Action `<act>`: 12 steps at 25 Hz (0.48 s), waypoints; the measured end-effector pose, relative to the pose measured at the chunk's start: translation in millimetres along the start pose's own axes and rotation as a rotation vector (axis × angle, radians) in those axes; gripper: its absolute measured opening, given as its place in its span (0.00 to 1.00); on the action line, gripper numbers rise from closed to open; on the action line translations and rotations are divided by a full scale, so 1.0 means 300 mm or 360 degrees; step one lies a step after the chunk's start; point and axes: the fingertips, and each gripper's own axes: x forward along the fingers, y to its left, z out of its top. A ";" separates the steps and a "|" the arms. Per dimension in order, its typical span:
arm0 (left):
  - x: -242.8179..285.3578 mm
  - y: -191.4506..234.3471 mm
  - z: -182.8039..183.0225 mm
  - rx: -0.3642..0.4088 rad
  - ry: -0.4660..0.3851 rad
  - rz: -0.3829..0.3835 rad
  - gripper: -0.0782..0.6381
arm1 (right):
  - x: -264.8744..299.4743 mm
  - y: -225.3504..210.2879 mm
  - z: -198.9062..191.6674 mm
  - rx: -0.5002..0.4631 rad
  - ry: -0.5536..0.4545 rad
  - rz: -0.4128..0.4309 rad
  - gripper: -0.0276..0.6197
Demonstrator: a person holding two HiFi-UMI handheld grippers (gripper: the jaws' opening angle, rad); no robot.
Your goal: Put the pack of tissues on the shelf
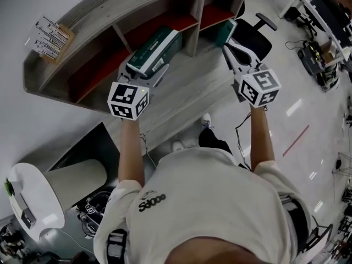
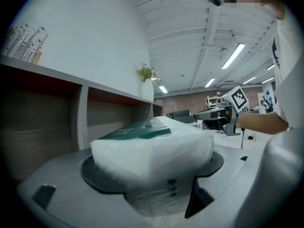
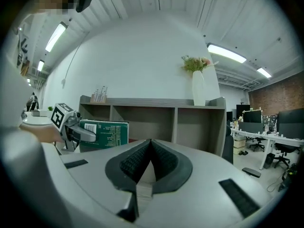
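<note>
The pack of tissues, green and white in clear wrap, is held in the air in front of the middle compartment of the wooden shelf. My left gripper is shut on its near end. In the left gripper view the pack fills the space between the jaws, with the shelf just behind it. My right gripper hovers before the right compartment; its jaws are shut with nothing between them. From the right gripper view I see the pack and the left gripper at the left.
A white vase with flowers stands on the shelf top at its right end, and a small box of sticks at its left end. An office chair stands right of the shelf. A round white table is at my lower left.
</note>
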 end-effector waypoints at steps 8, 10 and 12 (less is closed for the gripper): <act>0.291 0.049 0.055 -0.0009 0.0013 0.0098 0.68 | 0.152 -0.254 -0.030 -0.0007 0.0024 0.0147 0.05; 0.363 0.065 0.064 -0.0005 0.0022 0.0120 0.68 | 0.184 -0.322 -0.041 0.0013 0.0017 0.0146 0.05; 0.430 0.094 0.072 0.0002 0.0033 0.0144 0.68 | 0.220 -0.376 -0.055 0.0043 0.0019 0.0158 0.05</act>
